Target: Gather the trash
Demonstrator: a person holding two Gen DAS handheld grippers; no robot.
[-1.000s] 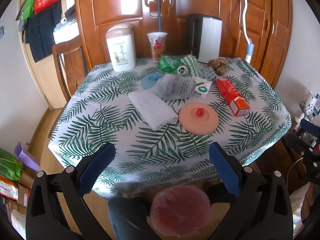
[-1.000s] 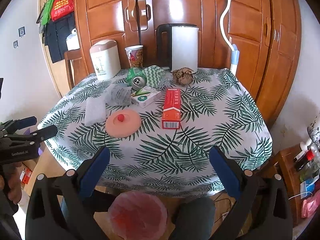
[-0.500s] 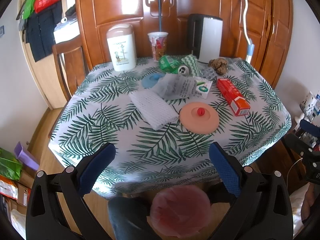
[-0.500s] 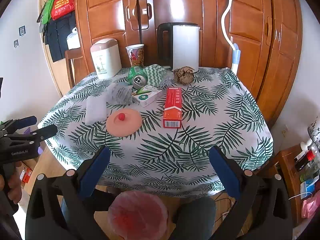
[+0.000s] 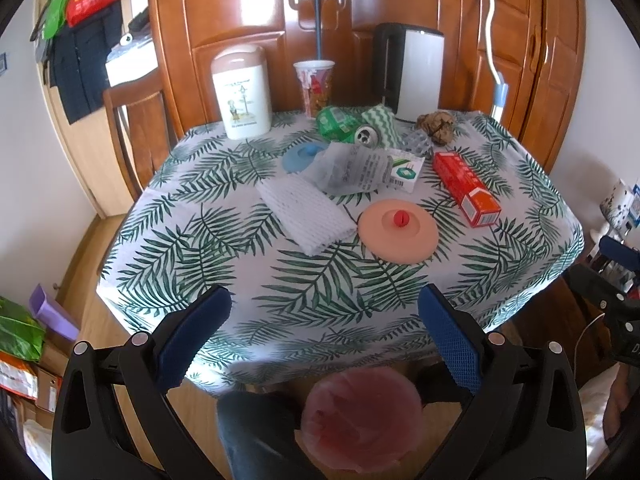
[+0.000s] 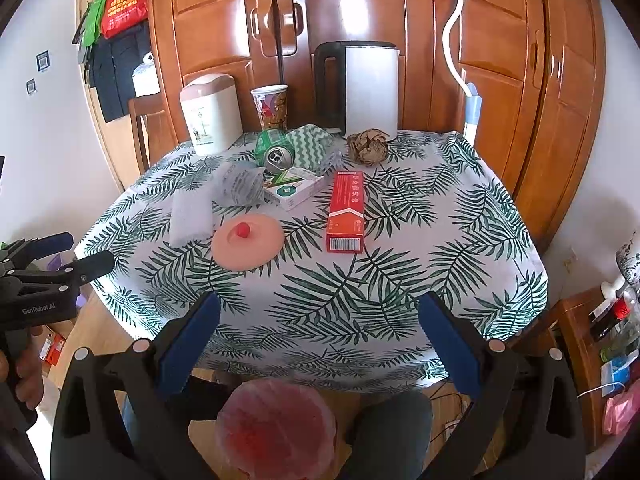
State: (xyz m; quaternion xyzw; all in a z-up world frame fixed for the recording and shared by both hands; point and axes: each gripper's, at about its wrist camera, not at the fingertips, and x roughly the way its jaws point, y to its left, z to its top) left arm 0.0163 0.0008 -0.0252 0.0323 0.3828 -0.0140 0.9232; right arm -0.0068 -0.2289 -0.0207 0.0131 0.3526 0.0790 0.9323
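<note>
The trash sits in a loose cluster across the far half of the tabletop (image 5: 208, 248), in the upper middle of both views. Farthest back lie a green can (image 5: 346, 125) on its side and a crumpled brown paper ball (image 5: 435, 126). Nearer are a crinkled clear plastic wrapper (image 5: 352, 170), a small green-and-white carton (image 5: 405, 170) and a white foam net sleeve (image 5: 306, 214). A long red box (image 6: 347, 211) lies to the right of them. A round peach lid with a red knob (image 5: 397, 229) is the nearest piece to the camera. At the back left stands a small lidded bin (image 5: 242, 92), which is probably where the trash is meant to go, beside a paper cup (image 5: 314, 88) and a kettle (image 6: 366, 88).

Very little has changed over the last second. The tabletop has slid only slightly in each view, and nothing on it has been moved. The left gripper (image 5: 325, 322) has its blue pads wide apart and holds nothing. It hangs low at the bottom of its frame, just off the near edge of the tabletop. The right gripper (image 6: 318, 326) is likewise spread open and empty at the bottom of its own frame. So collecting has not really begun: both grippers seem poised at the start, and a first reach, perhaps to the lid or the red box, remains to be made.
</note>
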